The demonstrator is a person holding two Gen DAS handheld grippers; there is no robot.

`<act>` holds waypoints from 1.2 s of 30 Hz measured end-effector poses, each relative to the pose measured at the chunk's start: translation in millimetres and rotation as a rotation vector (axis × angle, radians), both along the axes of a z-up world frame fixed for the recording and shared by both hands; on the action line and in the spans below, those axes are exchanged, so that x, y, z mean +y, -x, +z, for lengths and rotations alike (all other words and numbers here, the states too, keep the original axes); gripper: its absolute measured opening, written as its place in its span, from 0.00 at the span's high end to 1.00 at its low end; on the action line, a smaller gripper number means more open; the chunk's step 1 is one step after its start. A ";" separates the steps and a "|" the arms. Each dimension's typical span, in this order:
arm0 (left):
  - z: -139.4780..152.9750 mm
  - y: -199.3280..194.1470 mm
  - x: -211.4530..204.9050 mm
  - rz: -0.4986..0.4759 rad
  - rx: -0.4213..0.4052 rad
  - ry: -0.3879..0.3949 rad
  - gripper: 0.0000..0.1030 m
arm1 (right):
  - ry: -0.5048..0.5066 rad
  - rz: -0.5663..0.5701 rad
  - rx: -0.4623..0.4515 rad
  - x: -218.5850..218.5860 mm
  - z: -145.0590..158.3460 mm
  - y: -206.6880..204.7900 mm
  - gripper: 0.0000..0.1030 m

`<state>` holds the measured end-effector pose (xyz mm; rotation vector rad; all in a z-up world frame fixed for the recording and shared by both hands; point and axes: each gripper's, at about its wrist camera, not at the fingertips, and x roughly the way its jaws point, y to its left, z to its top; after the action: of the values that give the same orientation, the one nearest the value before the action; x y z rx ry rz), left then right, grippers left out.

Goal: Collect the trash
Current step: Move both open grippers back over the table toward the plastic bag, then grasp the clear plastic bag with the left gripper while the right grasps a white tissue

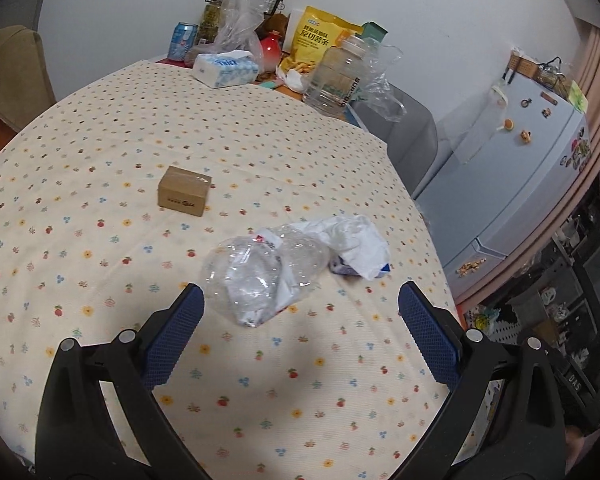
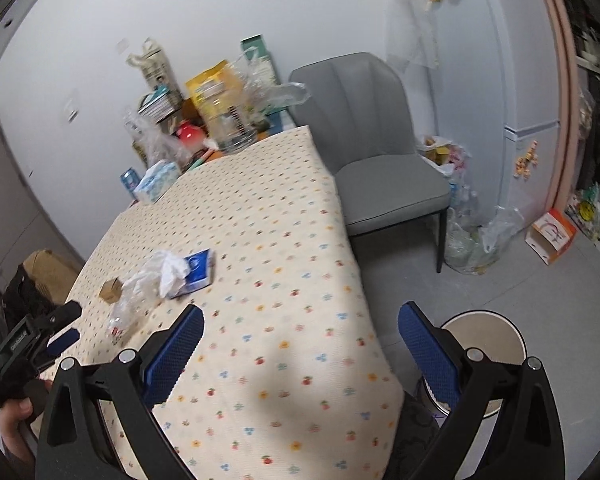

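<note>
From the left wrist view, the left tool (image 1: 300, 312) is nearest, its blue pads spread wide and holding nothing. Just beyond its tips a crushed clear plastic bottle (image 1: 260, 276) lies on the flowered surface (image 1: 100, 280), touching a crumpled white wrapper (image 1: 352, 244) on its far right. A small brown box (image 1: 184, 191) stands beyond the bottle, to its left and well apart. All three lie loose, so I judge collecting has barely begun. The tool is lined up on the bottle, low and level, as if for a first grasp.

From the right wrist view, the right tool (image 2: 300, 336) is also released and empty, raised over the surface's near edge. The bottle (image 2: 128, 308) lies ahead to its left, with the wrapper (image 2: 168, 272) and a blue packet (image 2: 198, 270) just past it. A round bin (image 2: 480, 344) on the floor sits under the right-hand pad, probably where the trash goes.
</note>
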<state>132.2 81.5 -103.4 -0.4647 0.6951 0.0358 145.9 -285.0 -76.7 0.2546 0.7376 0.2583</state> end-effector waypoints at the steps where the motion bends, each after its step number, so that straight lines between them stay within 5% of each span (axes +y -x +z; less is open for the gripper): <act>1: -0.8 -0.7 1.2 0.002 0.003 0.000 0.06 | 0.004 0.009 -0.001 3.0 0.2 -0.5 0.07; 18: -45.0 -46.0 12.1 0.018 0.136 -0.014 0.06 | 0.004 0.012 0.065 3.3 -24.1 -25.0 0.08; 36: -47.0 -70.2 5.5 0.000 0.159 -0.102 0.10 | 0.016 0.078 0.055 33.2 -16.7 -47.8 0.08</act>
<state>202.4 87.0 -150.3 -0.3661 0.8451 0.1091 193.7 -251.8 -93.4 0.2187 0.8044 0.3199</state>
